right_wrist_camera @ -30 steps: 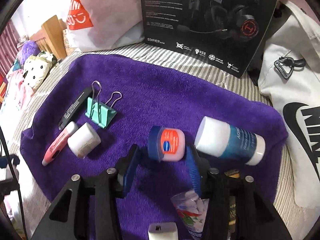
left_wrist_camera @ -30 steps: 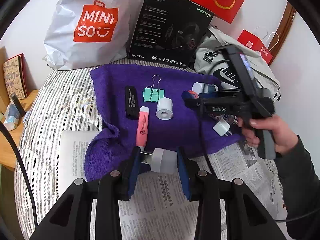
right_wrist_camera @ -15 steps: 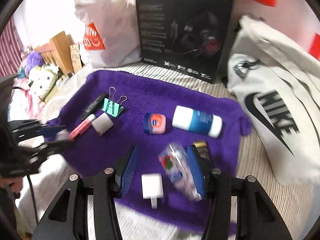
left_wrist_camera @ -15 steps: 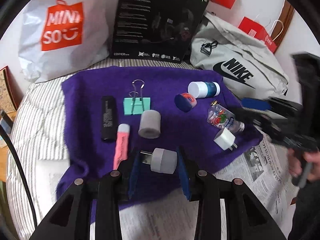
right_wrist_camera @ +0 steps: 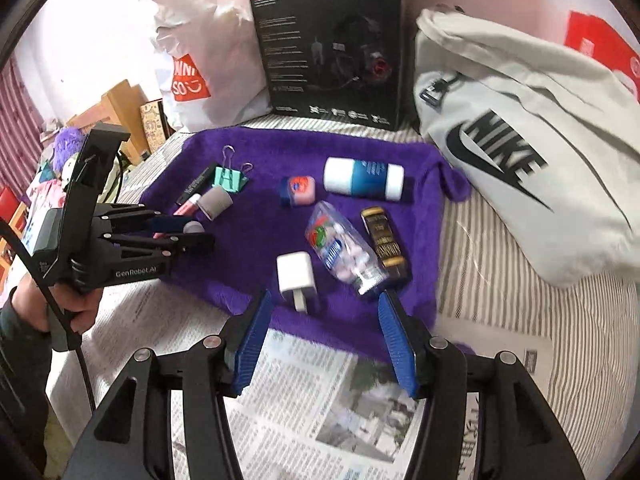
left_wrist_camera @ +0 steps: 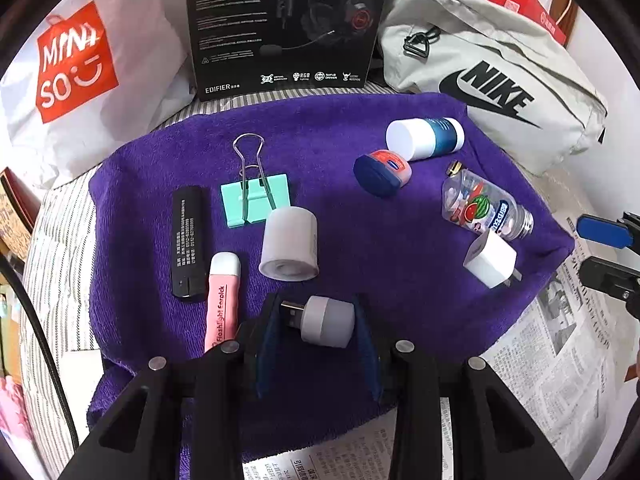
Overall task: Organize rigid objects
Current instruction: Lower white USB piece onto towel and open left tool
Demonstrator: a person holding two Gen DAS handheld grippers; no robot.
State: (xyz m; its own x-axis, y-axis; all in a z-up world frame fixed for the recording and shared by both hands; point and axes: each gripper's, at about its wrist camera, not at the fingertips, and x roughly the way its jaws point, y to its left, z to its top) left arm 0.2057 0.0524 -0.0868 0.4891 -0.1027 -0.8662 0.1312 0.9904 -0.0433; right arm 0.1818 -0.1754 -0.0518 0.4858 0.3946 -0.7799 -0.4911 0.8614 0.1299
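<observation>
I hold the small grey USB night-light (left_wrist_camera: 320, 320) crosswise in my left gripper (left_wrist_camera: 316, 344), the pads pinching its round body and its metal plug poking out toward the left pad. It hangs over the near edge of the purple towel (left_wrist_camera: 360, 208), which I take as my landmark. My worry here is the grip: the body is round and smooth, so if I tilt it may roll between the pads and drop onto the newspaper (right_wrist_camera: 320, 392) short of the towel.

My right gripper (right_wrist_camera: 320, 336) is empty; its jaws have just been opening and stand moderately apart over the towel's near edge, nothing between them. Just beyond them on the towel lie the white charger plug (right_wrist_camera: 295, 276) and the clear candy bottle (right_wrist_camera: 344, 252), close together, so I judge that a careless reach could knock one while taking the other.

Mid-towel on the left sit the grey cylinder (left_wrist_camera: 289, 244) and the pink flashlight (left_wrist_camera: 222, 296), near where the night-light hangs. If I let go too low I may bump them out of line. At the far edge lies the blue-and-white bottle (left_wrist_camera: 424, 138), which could roll.
</observation>
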